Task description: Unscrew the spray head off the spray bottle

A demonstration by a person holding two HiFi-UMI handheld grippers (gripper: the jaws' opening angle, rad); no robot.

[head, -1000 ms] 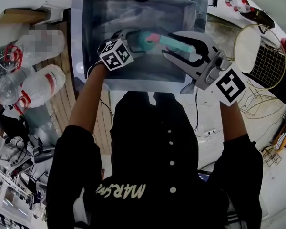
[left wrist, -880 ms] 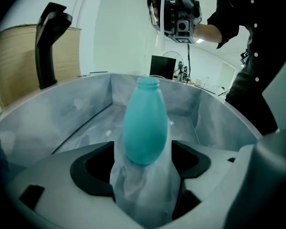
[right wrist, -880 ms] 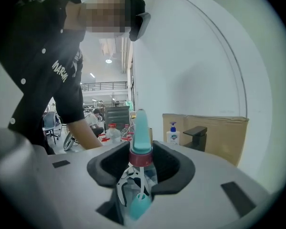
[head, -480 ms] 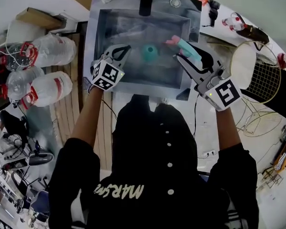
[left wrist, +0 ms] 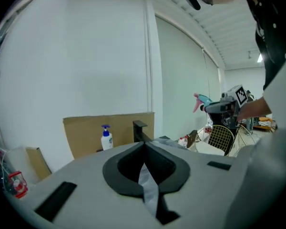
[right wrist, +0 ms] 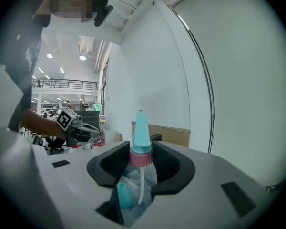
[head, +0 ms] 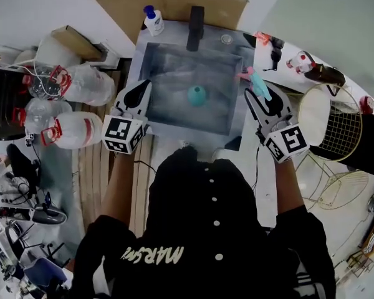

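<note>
A teal bottle (head: 197,95) lies on the floor of the steel sink (head: 227,120), apart from both grippers. My right gripper (head: 260,96) hangs over the sink's right rim, shut on the spray head (head: 255,81). In the right gripper view the spray head (right wrist: 141,137) stands up between the pads (right wrist: 115,163) with its teal nozzle, pink collar and white dip tube. My left gripper (head: 143,86) sits at the sink's left rim. Its jaws (left wrist: 144,144) are shut and hold nothing. The left gripper view shows the spray head (left wrist: 200,101) off to the right.
A black faucet (head: 195,27) and a white pump bottle (head: 152,20) stand behind the sink, in front of cardboard (head: 168,2). Large plastic water bottles (head: 71,129) lie to the left. A gold wire basket (head: 336,120) and small items (head: 302,64) are to the right.
The left gripper let go of the teal bottle, which dropped into the sink, then shut and drew back to the left rim. The right gripper carried the spray head off to the right.
</note>
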